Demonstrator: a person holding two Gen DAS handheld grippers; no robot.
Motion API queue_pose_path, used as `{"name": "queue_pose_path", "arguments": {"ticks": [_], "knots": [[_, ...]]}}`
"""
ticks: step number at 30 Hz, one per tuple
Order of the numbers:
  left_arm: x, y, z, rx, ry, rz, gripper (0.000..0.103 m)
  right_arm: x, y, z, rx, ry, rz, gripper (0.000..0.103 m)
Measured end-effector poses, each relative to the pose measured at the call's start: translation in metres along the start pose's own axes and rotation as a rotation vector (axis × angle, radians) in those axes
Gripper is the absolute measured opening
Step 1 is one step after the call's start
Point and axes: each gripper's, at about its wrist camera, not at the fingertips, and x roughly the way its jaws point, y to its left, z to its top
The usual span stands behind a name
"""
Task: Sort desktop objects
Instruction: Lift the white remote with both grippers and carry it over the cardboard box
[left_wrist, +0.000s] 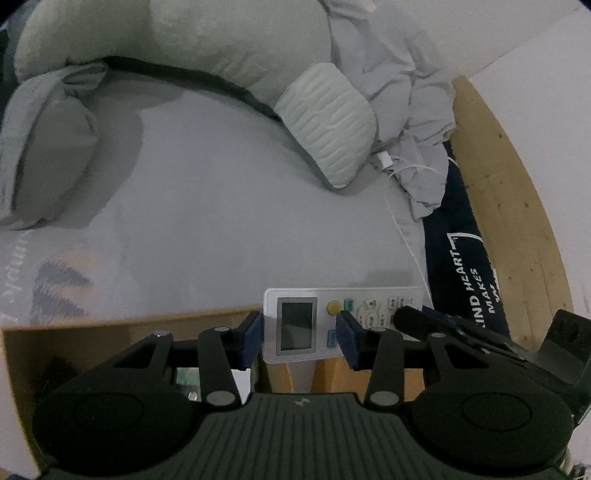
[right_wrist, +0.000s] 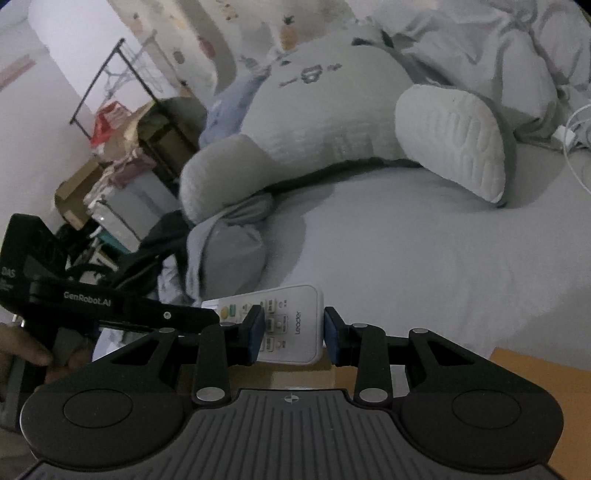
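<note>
Home bedroom, bed sheet (left_wrist: 229, 206), plush pillow (right_wrist: 332, 122), duvet (right_wrist: 517, 48)

a white remote control (left_wrist: 306, 325) with a grey screen, a yellow button and small keys lies flat, face up, across the cardboard box's (left_wrist: 110, 332) far edge.

Open sheet (left_wrist: 229, 206) stretches ahead of both grippers, offering a wide bare lane across the middle of the bed. A large grey plush cushion (right_wrist: 332, 122) walls off the far side, its ribbed arm (left_wrist: 328, 125) jutting onto the sheet, with rumpled bedding (left_wrist: 417, 110) and a white charging cable (left_wrist: 402, 225) crowding the corner beside the wooden bed frame (left_wrist: 509, 206). Close in, a white remote control (left_wrist: 317, 321) sits between the blue pads of the left gripper (left_wrist: 299, 339) and right gripper (right_wrist: 293, 336), over a cardboard box (left_wrist: 92, 347) whose rim hems the near edge. Piled clutter (right_wrist: 110, 177) blocks the bedside.
</note>
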Motion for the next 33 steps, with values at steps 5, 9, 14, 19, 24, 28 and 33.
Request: {"name": "queue_pose_path", "arguments": {"ticks": [5,9,14,19,24,28,33], "knots": [[-0.029,0.006,-0.033,0.007,-0.031,0.001,0.050,-0.017,0.029,-0.022,-0.037,0.000,0.013,0.038],[-0.050,0.010,-0.061,0.013,-0.063,0.008,0.050,-0.028,0.049,-0.042,-0.054,0.002,0.029,0.038],[-0.067,0.023,-0.089,-0.001,-0.093,0.013,0.050,-0.032,0.067,-0.064,-0.063,0.018,0.049,0.038],[-0.062,0.045,-0.108,-0.031,-0.081,0.040,0.050,-0.015,0.072,-0.088,-0.055,0.071,0.054,0.038],[-0.036,0.073,-0.118,-0.074,-0.048,0.068,0.050,0.014,0.070,-0.110,-0.046,0.137,0.033,0.038],[-0.014,0.086,-0.123,-0.093,-0.024,0.097,0.051,0.034,0.066,-0.125,-0.034,0.182,0.007,0.038],[0.006,0.096,-0.124,-0.105,-0.008,0.136,0.052,0.055,0.061,-0.136,-0.039,0.215,-0.026,0.039]]}}
